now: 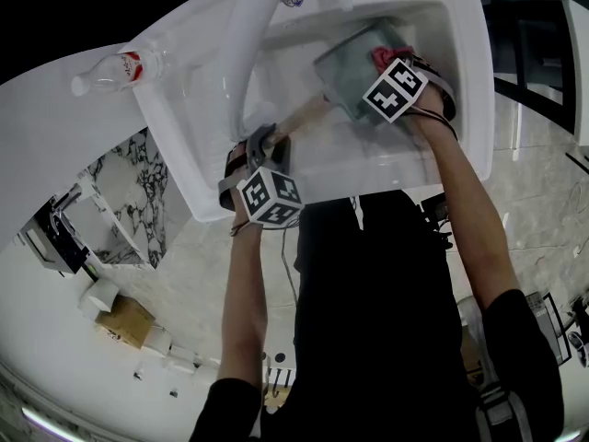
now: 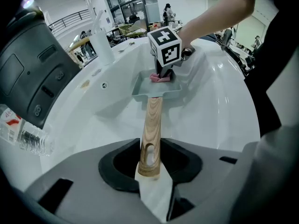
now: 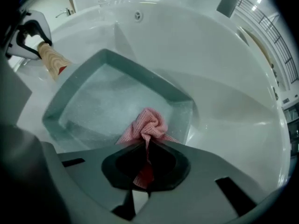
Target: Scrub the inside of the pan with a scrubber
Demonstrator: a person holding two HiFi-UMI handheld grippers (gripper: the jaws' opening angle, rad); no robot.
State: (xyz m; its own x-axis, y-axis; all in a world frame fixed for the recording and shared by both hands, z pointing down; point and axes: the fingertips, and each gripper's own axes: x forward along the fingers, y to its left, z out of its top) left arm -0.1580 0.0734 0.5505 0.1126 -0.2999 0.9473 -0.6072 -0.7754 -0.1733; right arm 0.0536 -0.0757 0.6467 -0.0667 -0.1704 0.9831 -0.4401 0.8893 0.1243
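left gripper [image 2: 150, 168]: clamps handle [image 2: 153, 118] at its tip (thin hold)
right gripper [image 3: 147, 174]: pinches scrubber [image 3: 145, 127]
risk: scrub force could twist pan [image 3: 84, 111] free

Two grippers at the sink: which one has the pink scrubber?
The right gripper: its jaws pinch the pink mesh scrubber inside the grey pan. The left gripper clamps the pan's wooden handle instead.

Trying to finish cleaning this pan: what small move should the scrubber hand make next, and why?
Probably drag the scrubber across the pan floor toward the handle: the right gripper pinches it at the pan's far end, and the left gripper steadies the handle.
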